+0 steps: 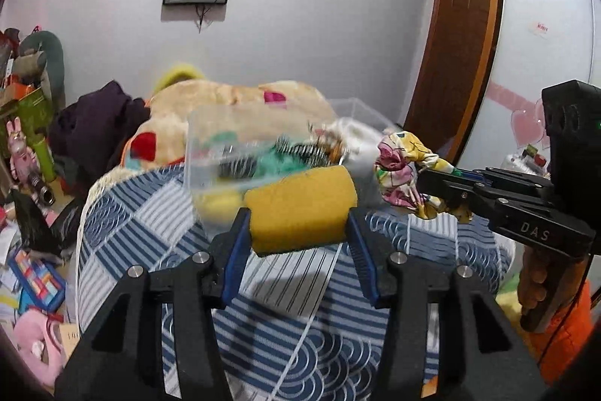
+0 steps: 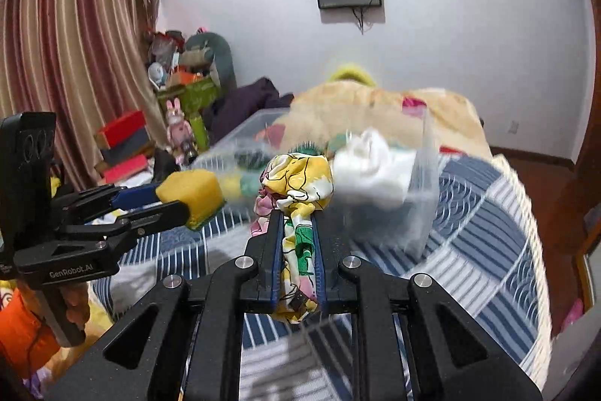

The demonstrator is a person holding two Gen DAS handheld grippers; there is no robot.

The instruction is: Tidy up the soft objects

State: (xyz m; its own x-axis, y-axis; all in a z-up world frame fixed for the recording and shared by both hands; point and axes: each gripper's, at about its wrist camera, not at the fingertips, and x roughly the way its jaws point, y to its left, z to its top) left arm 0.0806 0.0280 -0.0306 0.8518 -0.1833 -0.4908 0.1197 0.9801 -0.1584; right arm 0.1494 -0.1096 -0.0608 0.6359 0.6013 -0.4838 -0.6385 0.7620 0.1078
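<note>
My left gripper is shut on a yellow sponge and holds it above the bed, just in front of a clear plastic bin; it also shows in the right wrist view with the sponge. My right gripper is shut on a yellow floral cloth, held near the bin; it also shows in the left wrist view with the cloth. The bin holds a white cloth, teal and striped soft items.
The bin stands on a blue-striped patchwork bedspread. A beige blanket and dark clothes lie behind it. Cluttered boxes and toys line the left wall by a curtain. A wooden wardrobe stands at the right.
</note>
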